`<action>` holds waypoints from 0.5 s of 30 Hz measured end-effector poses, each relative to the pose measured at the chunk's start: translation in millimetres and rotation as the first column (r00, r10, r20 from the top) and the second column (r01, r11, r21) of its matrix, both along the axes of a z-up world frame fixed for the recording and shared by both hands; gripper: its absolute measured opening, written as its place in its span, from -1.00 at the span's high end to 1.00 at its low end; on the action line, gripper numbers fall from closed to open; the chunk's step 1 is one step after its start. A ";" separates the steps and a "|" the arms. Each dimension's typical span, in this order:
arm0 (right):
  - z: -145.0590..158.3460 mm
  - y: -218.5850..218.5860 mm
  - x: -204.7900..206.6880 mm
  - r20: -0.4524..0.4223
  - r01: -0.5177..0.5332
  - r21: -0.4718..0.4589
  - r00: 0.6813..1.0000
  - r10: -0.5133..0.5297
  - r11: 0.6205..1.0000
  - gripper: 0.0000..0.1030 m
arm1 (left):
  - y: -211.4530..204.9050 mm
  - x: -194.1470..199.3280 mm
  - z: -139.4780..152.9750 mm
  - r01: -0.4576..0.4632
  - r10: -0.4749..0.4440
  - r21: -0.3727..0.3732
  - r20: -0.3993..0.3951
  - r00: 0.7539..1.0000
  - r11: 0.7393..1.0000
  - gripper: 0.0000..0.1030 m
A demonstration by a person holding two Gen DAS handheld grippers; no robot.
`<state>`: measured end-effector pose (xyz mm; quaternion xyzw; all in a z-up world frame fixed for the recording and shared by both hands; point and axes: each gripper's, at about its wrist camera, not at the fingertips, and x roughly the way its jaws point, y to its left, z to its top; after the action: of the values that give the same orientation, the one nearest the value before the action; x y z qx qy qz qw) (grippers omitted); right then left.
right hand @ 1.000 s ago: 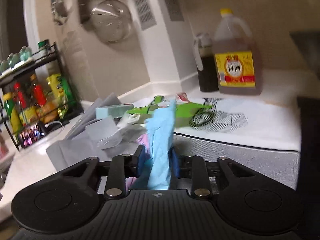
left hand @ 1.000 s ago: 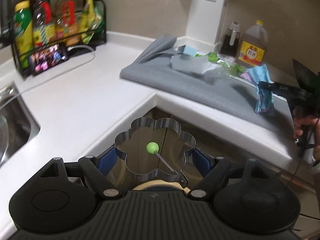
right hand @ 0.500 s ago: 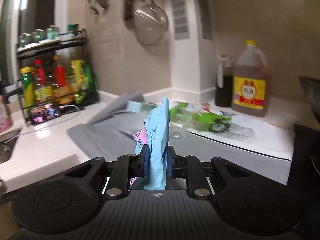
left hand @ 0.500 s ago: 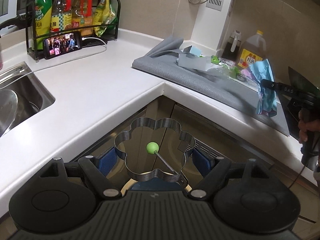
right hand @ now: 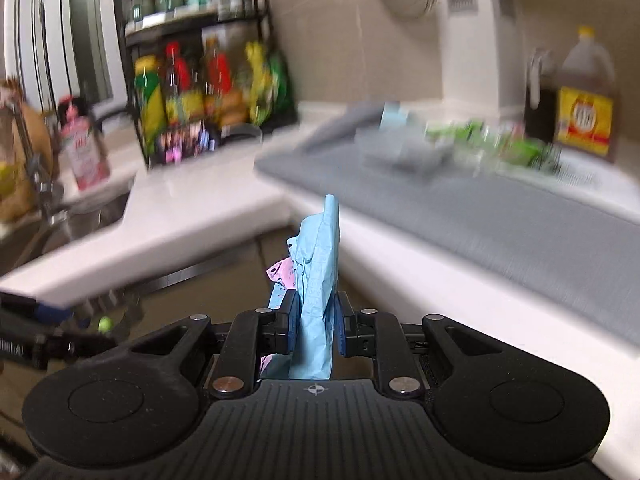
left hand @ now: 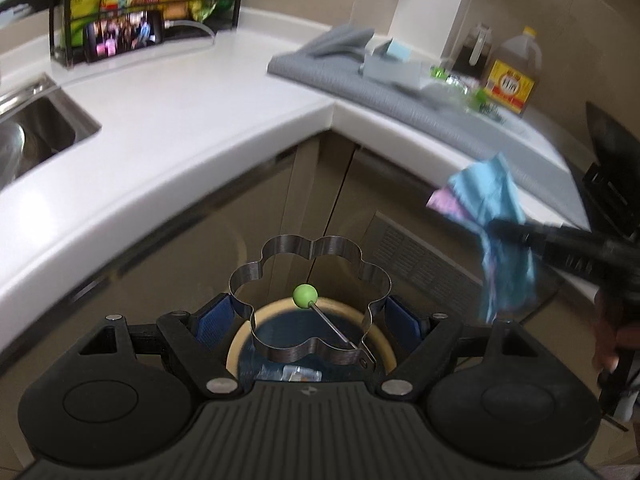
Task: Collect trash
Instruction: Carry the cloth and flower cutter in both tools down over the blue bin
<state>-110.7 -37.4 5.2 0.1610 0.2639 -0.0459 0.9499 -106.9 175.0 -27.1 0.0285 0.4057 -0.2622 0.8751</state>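
We see a white L-shaped countertop point(left hand: 192, 120) wrapping the kitchen corner, with a grey mat point(left hand: 400, 92) spread on its far run. On that mat lies the remaining litter: a pale grey box point(left hand: 390, 68) and green wrappers point(right hand: 484, 140), near a large oil jug point(left hand: 514, 72). Below us stands a round bin point(left hand: 240, 344) with a tan rim. Our left gripper point(left hand: 311, 318) has its blue pads pressed against a flower-shaped metal ring point(left hand: 310, 300), which has a thin wire handle tipped by a green ball point(left hand: 305, 293). Our right gripper point(right hand: 315, 322) is clamped on a crumpled blue wrapper point(right hand: 318, 280) with a pink scrap, held out past the counter edge, to the right of the bin.
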 end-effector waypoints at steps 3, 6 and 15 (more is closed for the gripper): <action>-25.6 11.4 3.8 -0.076 -0.018 0.037 0.997 0.020 0.999 0.61 | 0.3 1.4 -14.4 -0.004 0.005 0.025 -0.024 1.000 1.000 -0.67; -51.0 22.2 8.2 -0.148 -0.039 0.058 0.988 0.047 0.998 0.61 | 0.5 6.2 -31.6 0.000 0.003 0.050 -0.066 0.998 0.999 -0.67; -115.6 32.9 39.1 -0.317 -0.060 0.142 0.943 0.102 0.988 0.61 | -21.8 35.2 -92.9 0.068 -0.042 0.101 -0.236 0.971 0.993 -0.67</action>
<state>-71.7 -4.6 -110.4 0.2020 0.4247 -0.0152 0.8824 -71.7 153.1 -120.0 0.0563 0.5186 -0.2656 0.8107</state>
